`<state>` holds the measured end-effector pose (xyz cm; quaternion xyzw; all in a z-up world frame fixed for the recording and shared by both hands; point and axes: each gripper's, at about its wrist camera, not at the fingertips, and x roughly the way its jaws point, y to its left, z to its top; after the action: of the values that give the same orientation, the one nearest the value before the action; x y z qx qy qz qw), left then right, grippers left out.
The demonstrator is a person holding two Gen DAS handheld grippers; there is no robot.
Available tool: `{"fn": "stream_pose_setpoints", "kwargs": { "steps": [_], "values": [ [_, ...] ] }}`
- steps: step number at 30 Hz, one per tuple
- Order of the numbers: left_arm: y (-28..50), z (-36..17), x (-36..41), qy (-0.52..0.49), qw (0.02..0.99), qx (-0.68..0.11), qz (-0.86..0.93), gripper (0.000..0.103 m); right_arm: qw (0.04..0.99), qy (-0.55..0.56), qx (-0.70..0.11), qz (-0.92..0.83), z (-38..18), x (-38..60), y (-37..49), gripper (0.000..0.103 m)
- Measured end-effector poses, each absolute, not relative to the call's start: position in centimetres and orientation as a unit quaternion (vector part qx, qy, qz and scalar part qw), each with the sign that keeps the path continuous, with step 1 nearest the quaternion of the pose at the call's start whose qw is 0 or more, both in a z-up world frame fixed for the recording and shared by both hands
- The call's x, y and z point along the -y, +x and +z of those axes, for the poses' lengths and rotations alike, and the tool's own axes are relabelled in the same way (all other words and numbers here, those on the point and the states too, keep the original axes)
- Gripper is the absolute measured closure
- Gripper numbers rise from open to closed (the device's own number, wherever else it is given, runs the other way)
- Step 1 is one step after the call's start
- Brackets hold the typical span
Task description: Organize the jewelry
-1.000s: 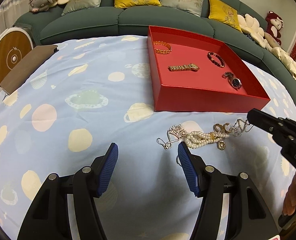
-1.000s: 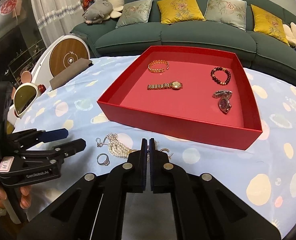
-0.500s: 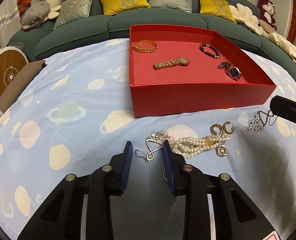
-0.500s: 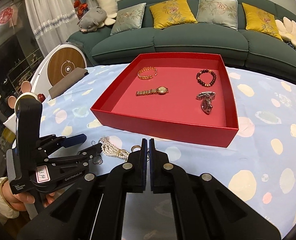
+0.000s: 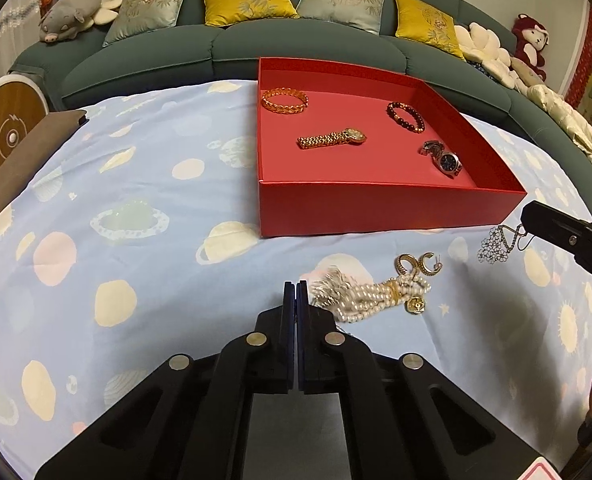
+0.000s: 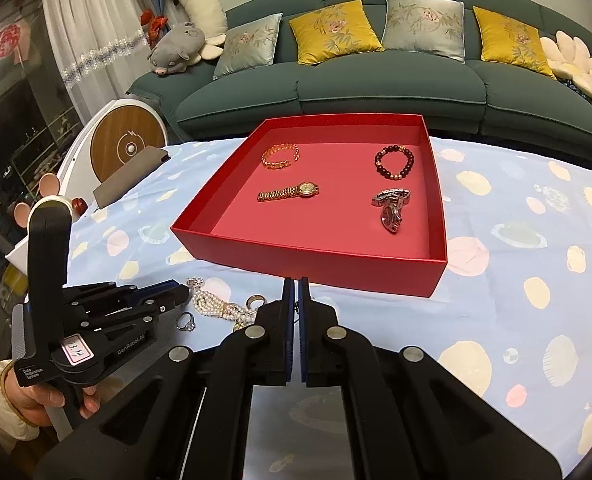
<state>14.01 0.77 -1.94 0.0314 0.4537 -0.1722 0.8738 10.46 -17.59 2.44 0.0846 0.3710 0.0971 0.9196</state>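
Note:
A red tray [image 5: 376, 208] [image 6: 316, 260] holds a gold bracelet [image 5: 284, 100], a gold watch [image 5: 332, 139], a dark bead bracelet [image 5: 406, 117] and a silver watch [image 5: 442, 158]. In front of it lie a pearl bracelet [image 5: 380, 298] [image 6: 215, 306], gold earrings [image 5: 416, 264] and a ring [image 6: 185, 321]. My left gripper [image 5: 296, 286] is shut beside a blurred silver piece [image 5: 326, 290]; whether it grips it I cannot tell. My right gripper [image 6: 296, 282] is shut on a silver filigree earring [image 5: 496, 245], which hangs from its tip [image 5: 536, 216] above the cloth.
A blue planet-print cloth [image 5: 115, 240] covers the table. A green sofa [image 6: 376, 80] with cushions curves behind it. A brown pad [image 5: 27, 156] lies at the left edge, beside a round white and wood device [image 6: 125, 146].
My left gripper has closed from wide open to shut beside the silver piece near the pearls. My right gripper has lifted the filigree earring off the pile, up and to the right.

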Motion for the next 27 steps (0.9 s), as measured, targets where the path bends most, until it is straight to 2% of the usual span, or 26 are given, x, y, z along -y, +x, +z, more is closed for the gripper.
{"fn": "stream_pose_setpoints", "kwargs": {
  "steps": [13, 27],
  "values": [
    [13.5, -2.0, -0.9, 0.026, 0.867, -0.462, -0.187, 0.103, 0.921, 0.084, -0.365, 0.103, 3.0, 16.8, 10.9, 0.102],
    [14.0, 4.8, -1.0, -0.005, 0.894, -0.393, -0.214, 0.103, 0.930, 0.086, -0.344, 0.100, 4.5, 17.1, 11.0, 0.102]
  ]
}}
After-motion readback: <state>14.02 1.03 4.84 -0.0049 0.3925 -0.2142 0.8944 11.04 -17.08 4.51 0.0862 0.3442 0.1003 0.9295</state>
